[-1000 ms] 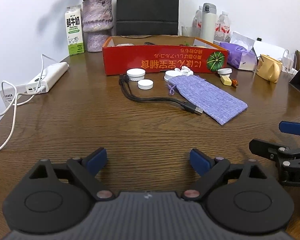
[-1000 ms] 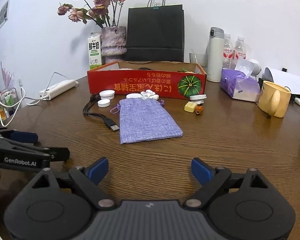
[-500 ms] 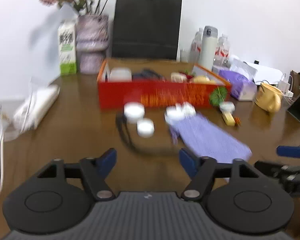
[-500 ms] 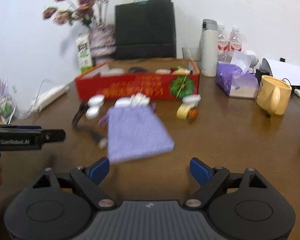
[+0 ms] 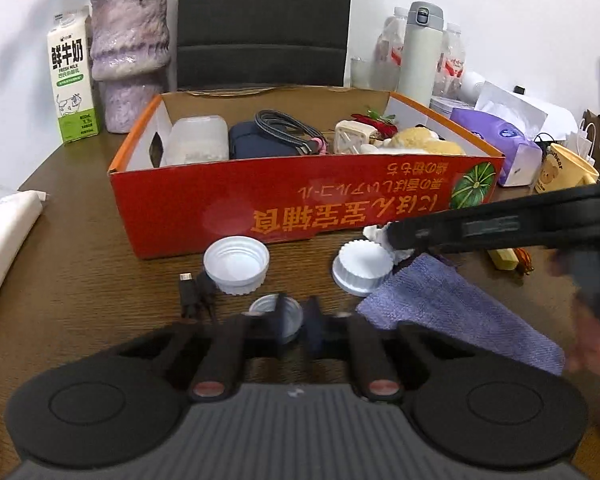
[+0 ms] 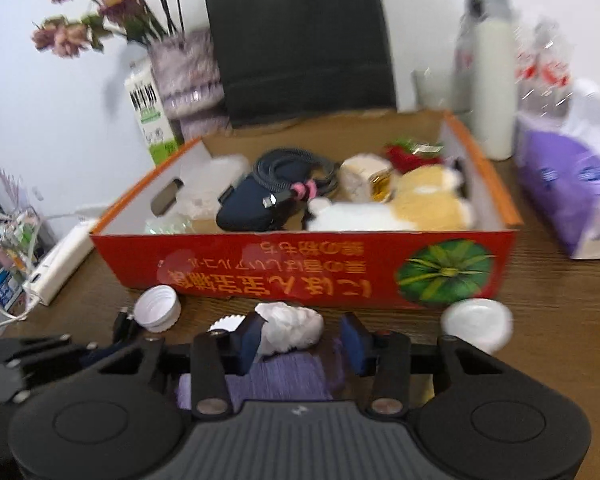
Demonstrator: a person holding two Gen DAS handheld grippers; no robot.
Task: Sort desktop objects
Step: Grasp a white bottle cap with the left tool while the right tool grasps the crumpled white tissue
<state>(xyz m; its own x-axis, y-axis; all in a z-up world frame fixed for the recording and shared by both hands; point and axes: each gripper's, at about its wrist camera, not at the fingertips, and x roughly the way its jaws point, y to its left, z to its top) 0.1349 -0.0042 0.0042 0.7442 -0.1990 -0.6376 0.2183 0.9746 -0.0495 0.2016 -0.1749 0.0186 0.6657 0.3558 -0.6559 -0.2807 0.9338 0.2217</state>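
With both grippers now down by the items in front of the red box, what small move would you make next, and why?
Probably close the right gripper on the white crumpled lump. Its open fingers already straddle the lump, which lies on the purple pouch just before the red box. The left gripper looks nearly shut around the small cap, though blur hides whether it grips, so the right closing seems the step left.

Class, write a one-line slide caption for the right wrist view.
Right gripper closing around a white crumpled lump before the red box.
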